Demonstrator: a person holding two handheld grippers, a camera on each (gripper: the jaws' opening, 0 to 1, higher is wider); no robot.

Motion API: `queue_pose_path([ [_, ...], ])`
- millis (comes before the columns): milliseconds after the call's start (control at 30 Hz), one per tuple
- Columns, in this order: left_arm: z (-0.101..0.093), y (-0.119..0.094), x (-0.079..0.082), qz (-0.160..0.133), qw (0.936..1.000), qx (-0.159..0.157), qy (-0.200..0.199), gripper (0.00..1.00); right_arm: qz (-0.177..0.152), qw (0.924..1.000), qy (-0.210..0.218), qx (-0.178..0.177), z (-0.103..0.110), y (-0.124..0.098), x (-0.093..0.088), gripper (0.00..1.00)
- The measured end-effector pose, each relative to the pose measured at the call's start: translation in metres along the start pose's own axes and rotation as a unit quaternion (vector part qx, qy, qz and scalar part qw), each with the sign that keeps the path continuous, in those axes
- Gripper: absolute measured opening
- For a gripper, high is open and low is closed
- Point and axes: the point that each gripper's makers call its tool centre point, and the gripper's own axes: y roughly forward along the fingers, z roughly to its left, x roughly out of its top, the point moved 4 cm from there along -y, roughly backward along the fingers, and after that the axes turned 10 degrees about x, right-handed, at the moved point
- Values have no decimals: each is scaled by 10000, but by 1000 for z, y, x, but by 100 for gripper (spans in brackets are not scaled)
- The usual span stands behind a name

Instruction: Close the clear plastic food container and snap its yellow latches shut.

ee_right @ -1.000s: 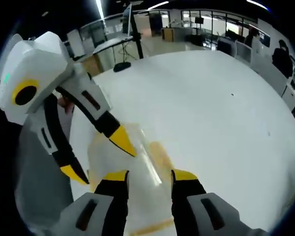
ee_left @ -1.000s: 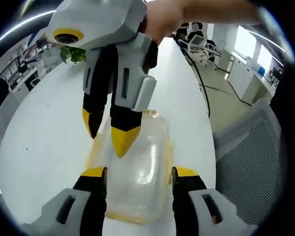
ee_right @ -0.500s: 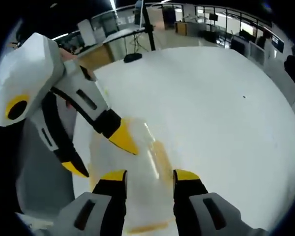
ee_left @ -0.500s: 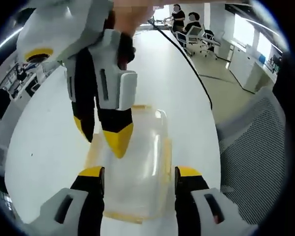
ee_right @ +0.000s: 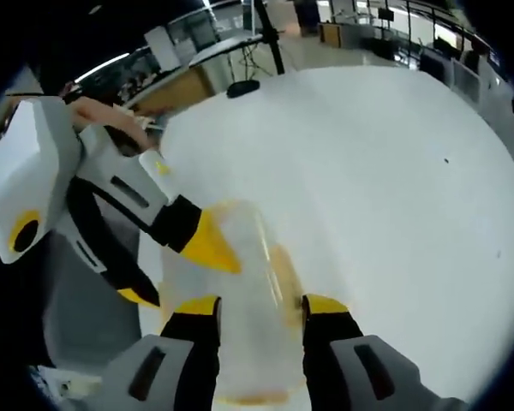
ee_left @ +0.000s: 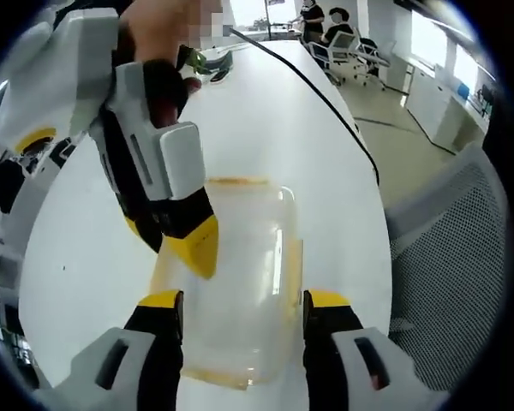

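A clear plastic food container (ee_left: 244, 274) with its lid on lies on the white table (ee_left: 265, 120), yellow latches along its edges (ee_left: 289, 270). My left gripper (ee_left: 244, 301) stands open, its jaws wide apart over the container's near end. My right gripper (ee_left: 167, 241) comes in from the upper left, open, with one yellow fingertip (ee_left: 197, 250) over the lid's left edge. In the right gripper view the container (ee_right: 253, 282) lies between my right gripper's (ee_right: 261, 306) open jaws, and my left gripper (ee_right: 178, 272) reaches in from the left, one fingertip (ee_right: 212, 247) at the lid. Whether the tips touch is unclear.
A grey mesh chair (ee_left: 445, 257) stands past the table's right edge. A black cable (ee_left: 313, 81) runs along the table, with a green item (ee_left: 201, 60) at its far end. People sit at desks (ee_left: 325, 21) beyond. A black stand base (ee_right: 240, 87) sits on the table's far end.
In the left gripper view the right gripper has swung left and tilted, its fingertip staying at the lid's left edge. Both views have shifted slightly; the container lies where it was.
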Motion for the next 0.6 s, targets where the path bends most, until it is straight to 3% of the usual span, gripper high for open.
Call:
queue_pose_path([
  [333, -6, 3, 0, 154, 9991, 205, 352, 56, 168, 9988, 231, 388, -2, 3, -1, 38],
  [600, -5, 3, -1, 202, 9989, 231, 344, 55, 320, 9977, 263, 539, -3, 5, -1, 37],
])
